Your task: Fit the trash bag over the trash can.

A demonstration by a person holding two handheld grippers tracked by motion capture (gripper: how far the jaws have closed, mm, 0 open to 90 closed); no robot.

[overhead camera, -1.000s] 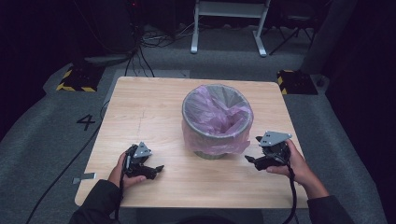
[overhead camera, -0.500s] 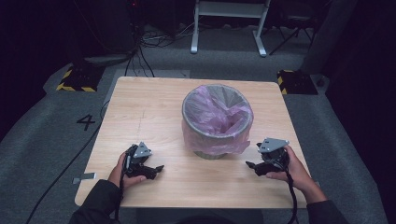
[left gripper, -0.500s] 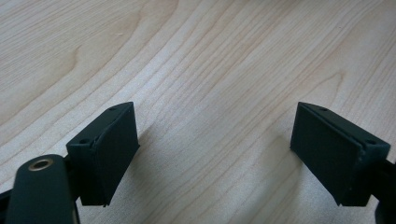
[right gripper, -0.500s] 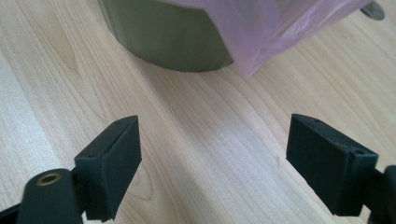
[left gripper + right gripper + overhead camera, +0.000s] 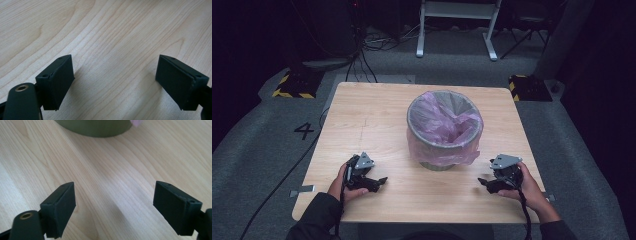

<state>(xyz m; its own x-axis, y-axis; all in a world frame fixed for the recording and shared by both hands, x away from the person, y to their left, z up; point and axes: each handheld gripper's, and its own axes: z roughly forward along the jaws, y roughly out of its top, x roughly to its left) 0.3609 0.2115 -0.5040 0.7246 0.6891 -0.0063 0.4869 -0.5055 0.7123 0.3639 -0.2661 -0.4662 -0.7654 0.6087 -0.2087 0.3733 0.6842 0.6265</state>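
high view: left gripper (image 5: pixel 379 182) and right gripper (image 5: pixel 484 183) low over tabletop (image 5: pixel 372 120), jaws wide apart and empty, flanking lined bin (image 5: pixel 444 129).

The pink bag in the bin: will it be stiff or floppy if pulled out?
Probably floppy: the pink bag is thin and crumpled, draping over the bin rim. Likely very light, and it may tear if pulled hard.

My left gripper (image 5: pixel 115 85): two black jaws, set wide apart, nothing between them. Beneath: desk (image 5: pixel 112 32), pale wood grain, the jaws' shadows lying on it.
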